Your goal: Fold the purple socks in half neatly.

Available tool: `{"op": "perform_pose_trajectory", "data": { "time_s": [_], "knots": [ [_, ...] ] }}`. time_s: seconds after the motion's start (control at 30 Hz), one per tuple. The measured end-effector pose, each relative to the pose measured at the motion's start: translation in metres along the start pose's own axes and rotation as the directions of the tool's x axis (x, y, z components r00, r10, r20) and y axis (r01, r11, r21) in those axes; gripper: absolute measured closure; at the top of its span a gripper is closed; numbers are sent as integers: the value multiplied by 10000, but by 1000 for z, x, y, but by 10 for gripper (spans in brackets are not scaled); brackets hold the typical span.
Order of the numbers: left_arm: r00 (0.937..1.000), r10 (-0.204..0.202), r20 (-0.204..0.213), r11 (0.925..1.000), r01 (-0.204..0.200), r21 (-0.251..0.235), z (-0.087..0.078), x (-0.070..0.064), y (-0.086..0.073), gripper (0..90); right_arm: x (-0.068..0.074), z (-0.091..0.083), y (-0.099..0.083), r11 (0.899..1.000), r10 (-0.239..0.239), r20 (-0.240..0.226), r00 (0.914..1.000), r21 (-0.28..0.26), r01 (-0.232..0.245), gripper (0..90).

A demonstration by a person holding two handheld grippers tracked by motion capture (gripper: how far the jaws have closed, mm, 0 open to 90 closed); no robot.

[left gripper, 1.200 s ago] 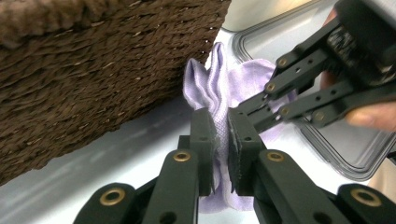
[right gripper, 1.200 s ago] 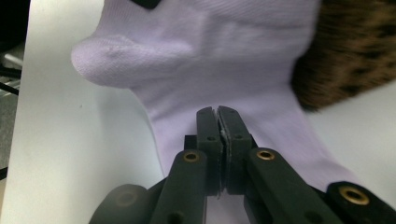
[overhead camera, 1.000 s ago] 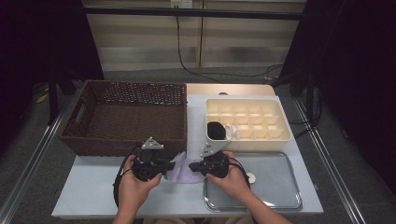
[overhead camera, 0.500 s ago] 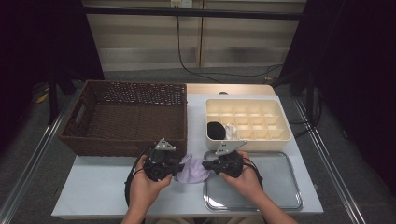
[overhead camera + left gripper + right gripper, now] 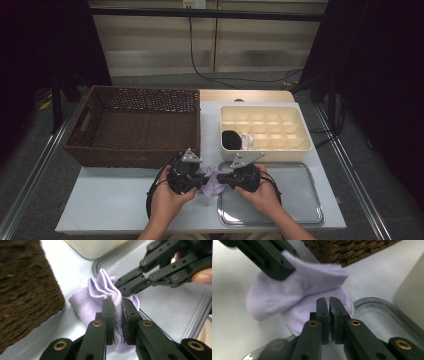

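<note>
My left gripper (image 5: 118,308) is pinched nearly closed on the lilac sock (image 5: 100,293). My right gripper (image 5: 329,305), jaws almost touching, clamps the same sock opposite. Sock bunched between them, over the tray (image 5: 300,210) edge, wicker basket (image 5: 135,125) just beyond.

The left gripper (image 5: 118,312) is pinching a fold of the lilac cloth (image 5: 100,297) between its two black jaws, which are standing nearly closed with fabric between them. The cloth is lying bunched on the pale table (image 5: 75,267), its far edge rising in soft ridges. The right gripper (image 5: 125,288) is reaching in from the upper right and gripping the cloth's far side. A dark wicker basket (image 5: 25,295) is standing at the left, and the metal tray (image 5: 175,305) is lying at the right, with the cloth overlapping its rim.
</note>
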State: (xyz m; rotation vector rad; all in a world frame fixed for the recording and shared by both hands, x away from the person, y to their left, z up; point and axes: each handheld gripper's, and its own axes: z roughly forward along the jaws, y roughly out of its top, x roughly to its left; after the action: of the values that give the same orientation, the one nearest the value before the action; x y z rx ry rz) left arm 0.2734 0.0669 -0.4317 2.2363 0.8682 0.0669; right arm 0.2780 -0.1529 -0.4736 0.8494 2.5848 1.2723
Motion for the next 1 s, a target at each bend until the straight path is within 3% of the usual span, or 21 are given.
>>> {"op": "perform_pose_trajectory", "data": {
  "time_s": [0.17, 0.3, 0.63, 0.77, 0.83, 1.0],
  "knots": [
    [9999, 165, 47, 9999, -165, -43, 6, -3, -1, 823, -10, -17, 0, 9990, 253, 381, 9990, -372, -239, 863],
    [9997, 225, 20, 9997, -225, -7, 10, -4, -1, 816, -15, -21, -4, 9991, 373, 444, 9983, -206, -364, 862],
    [9996, 276, 115, 9996, -276, -1, 14, -5, -4, 793, -9, -18, 9, 9991, 166, 457, 9988, -400, -148, 835],
    [9987, 114, 490, 9999, -112, -37, 18, -7, -4, 761, -7, -13, 18, 9989, 156, 440, 9989, -439, -137, 825],
    [9988, 245, 422, 9997, -246, 12, 19, -8, -4, 748, -5, -9, 22, 9985, 214, 273, 9994, -509, -199, 814],
    [9989, 225, 423, 9997, -225, 3, 19, -7, -6, 701, -3, 1, 23, 9996, 85, 206, 9998, -253, -80, 815]
  ]
}}
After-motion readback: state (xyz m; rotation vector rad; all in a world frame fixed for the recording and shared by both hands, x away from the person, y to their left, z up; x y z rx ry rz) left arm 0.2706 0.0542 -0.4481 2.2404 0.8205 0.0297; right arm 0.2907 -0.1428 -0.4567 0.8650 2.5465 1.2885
